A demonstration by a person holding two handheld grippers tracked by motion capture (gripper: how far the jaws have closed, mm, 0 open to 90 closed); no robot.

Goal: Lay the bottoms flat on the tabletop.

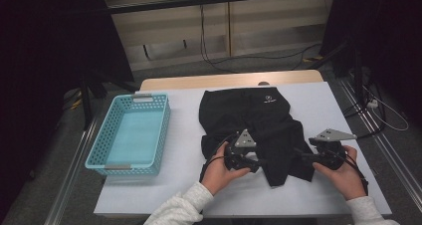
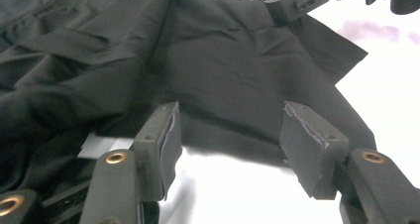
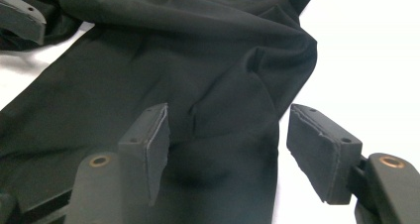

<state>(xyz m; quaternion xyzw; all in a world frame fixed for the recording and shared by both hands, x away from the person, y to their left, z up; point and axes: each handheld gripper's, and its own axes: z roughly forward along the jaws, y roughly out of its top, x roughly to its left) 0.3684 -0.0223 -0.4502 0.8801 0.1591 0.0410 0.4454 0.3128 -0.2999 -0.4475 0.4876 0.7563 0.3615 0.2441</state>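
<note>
We hold both grippers, left gripper and right gripper, released over the black garment; its small white logo, far beyond our fingers, is unreadable.

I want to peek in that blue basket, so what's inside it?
The blue basket looks empty: its pale bottom shows bare, with nothing lying in it. The near wall hides a thin strip of the bottom, so that bit cannot be checked.

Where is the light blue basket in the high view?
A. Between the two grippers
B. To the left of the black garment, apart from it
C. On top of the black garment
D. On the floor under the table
B: the basket stands on the table left of the black garment, with bare white surface between them.
</note>
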